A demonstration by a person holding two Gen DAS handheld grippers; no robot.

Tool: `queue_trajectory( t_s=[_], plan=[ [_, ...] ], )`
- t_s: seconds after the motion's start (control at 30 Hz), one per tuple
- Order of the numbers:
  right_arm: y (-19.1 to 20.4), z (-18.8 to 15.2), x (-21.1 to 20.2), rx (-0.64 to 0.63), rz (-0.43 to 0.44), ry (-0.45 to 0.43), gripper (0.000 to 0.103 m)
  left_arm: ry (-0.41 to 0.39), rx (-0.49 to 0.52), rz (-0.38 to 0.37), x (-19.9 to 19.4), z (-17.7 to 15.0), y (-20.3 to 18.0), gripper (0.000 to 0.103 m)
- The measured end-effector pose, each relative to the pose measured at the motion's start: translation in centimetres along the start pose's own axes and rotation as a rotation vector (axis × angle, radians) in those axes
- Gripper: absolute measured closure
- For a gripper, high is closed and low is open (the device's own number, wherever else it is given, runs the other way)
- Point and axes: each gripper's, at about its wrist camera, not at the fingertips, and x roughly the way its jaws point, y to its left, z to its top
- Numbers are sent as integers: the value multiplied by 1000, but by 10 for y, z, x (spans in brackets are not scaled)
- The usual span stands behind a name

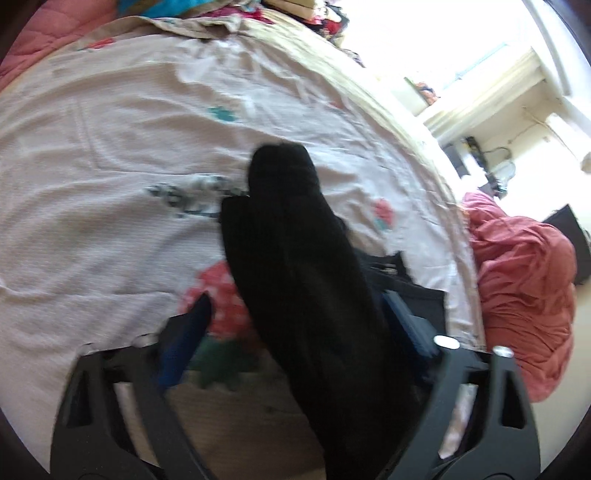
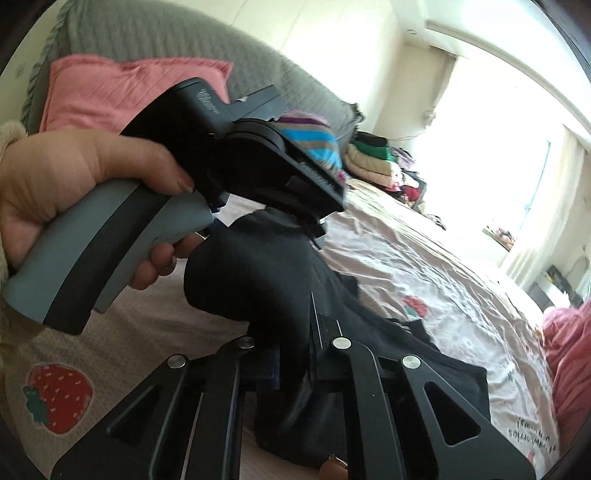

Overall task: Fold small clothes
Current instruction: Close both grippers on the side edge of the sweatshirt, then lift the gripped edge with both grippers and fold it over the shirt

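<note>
A black garment (image 1: pixel 295 258) hangs and drapes between the fingers of my left gripper (image 1: pixel 295 314), above a pale pink bedsheet (image 1: pixel 110 166) with strawberry prints. The left blue finger pad (image 1: pixel 184 339) stands apart from the cloth, so the jaws look open. In the right wrist view the same black garment (image 2: pixel 266 280) is pinched between the close-set fingers of my right gripper (image 2: pixel 295 354). The left gripper's grey handle (image 2: pixel 110 236), held by a hand, sits just above the cloth.
A pink crumpled blanket (image 1: pixel 524 280) lies off the bed's right edge. A pink pillow (image 2: pixel 110 92) leans on a grey headboard (image 2: pixel 166 33). Stacked folded clothes (image 2: pixel 373 162) and a striped item (image 2: pixel 310 140) sit at the far side of the bed.
</note>
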Motion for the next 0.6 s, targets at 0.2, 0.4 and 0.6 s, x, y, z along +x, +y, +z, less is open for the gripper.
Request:
queue_trajectory(
  t_s=[0.2, 0.4, 0.6],
  plan=[
    [-33, -8, -20, 112, -48, -42, 95, -13, 97, -38, -5, -5, -58, 60],
    [-61, -14, -40, 193, -93, -78, 96, -12, 188, -46, -6, -8, -109, 63],
    [-83, -31, -53, 282, -121, -76, 96, 7, 263, -30, 10, -15, -149, 63]
  ],
)
